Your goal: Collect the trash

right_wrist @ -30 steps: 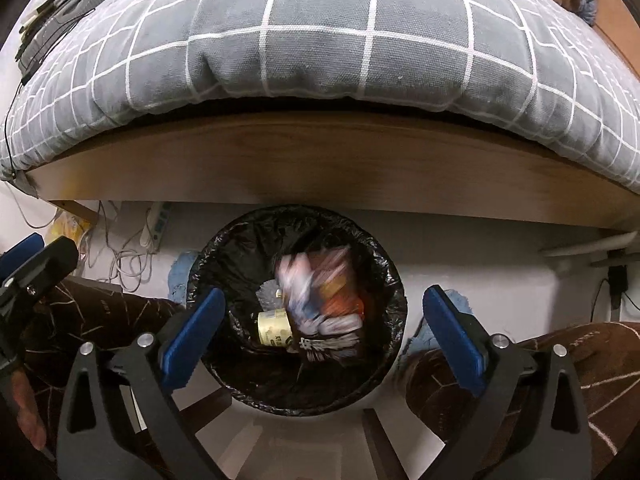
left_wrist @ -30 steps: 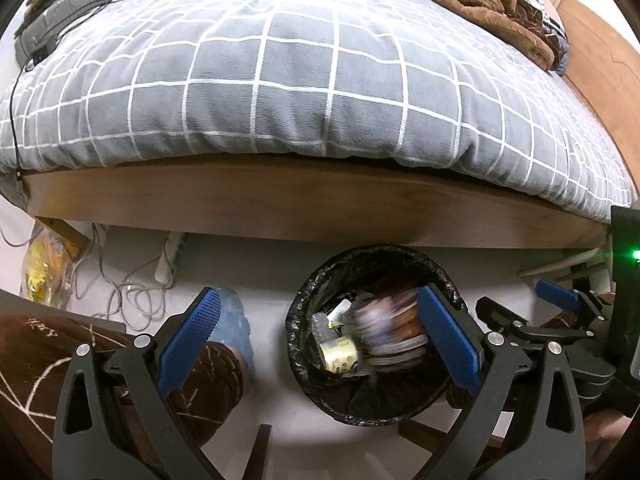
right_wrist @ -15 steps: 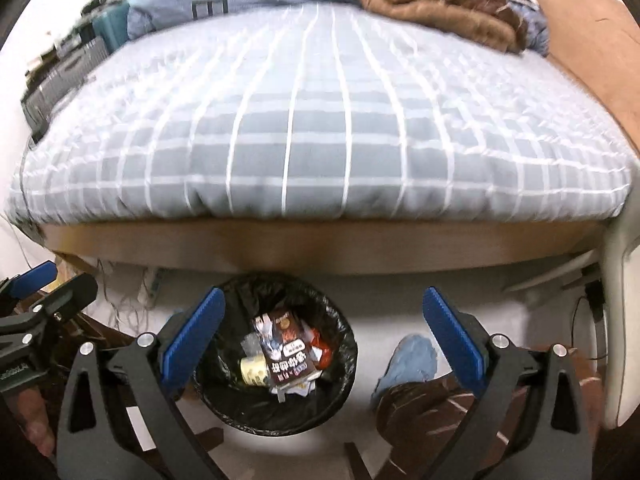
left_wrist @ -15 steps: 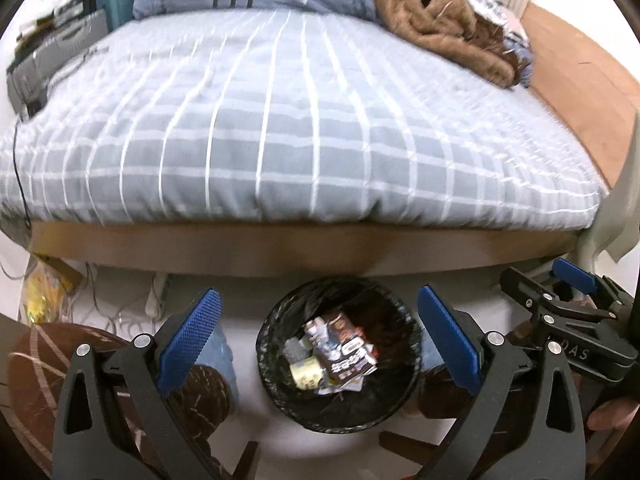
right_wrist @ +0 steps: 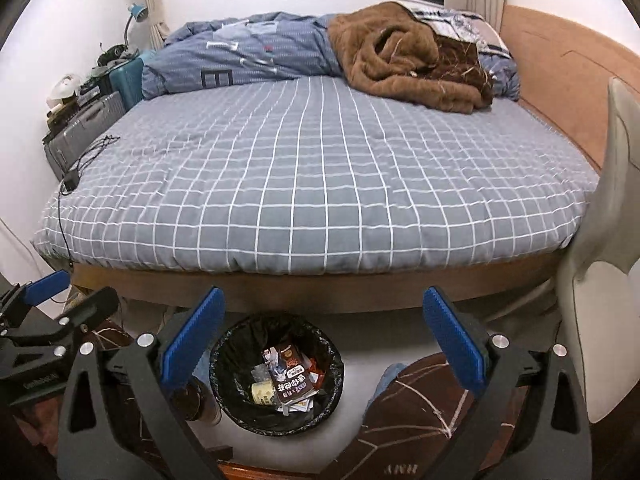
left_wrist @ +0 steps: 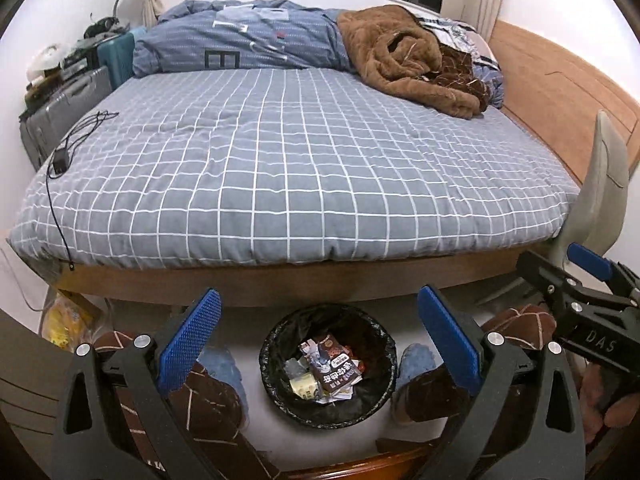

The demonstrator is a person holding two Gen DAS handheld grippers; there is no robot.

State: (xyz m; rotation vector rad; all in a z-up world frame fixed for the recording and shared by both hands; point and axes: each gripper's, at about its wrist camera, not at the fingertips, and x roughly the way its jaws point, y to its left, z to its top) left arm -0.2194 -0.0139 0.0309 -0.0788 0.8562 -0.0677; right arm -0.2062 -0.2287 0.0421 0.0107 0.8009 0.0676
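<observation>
A round bin with a black liner [left_wrist: 276, 384] [right_wrist: 232, 396] stands on the floor by the bed's near edge. Inside lie a dark brown carton [left_wrist: 335, 368] [right_wrist: 291, 376], a small yellow tub [left_wrist: 305, 385] [right_wrist: 262, 392] and crumpled wrappers. My left gripper [left_wrist: 320, 344] is open, high above the bin, with nothing between its blue pads. My right gripper [right_wrist: 325, 340] is open too, empty, with the bin below and to the left of its gap. Each gripper shows at the edge of the other's view.
A bed with a grey checked cover [left_wrist: 288, 168] fills the view beyond the bin. A brown blanket [left_wrist: 408, 56] and blue duvet [left_wrist: 248, 36] lie at its far end; a black charger cable [left_wrist: 68, 148] trails on its left. Suitcases [left_wrist: 60, 108] stand left, a pale chair back [right_wrist: 612, 248] right. Knees in brown trousers [right_wrist: 416, 412] flank the bin.
Both grippers have risen well away from the bin, so the whole bed now shows. The brown carton, blurred in mid-fall a second ago, now lies still in the bin.
</observation>
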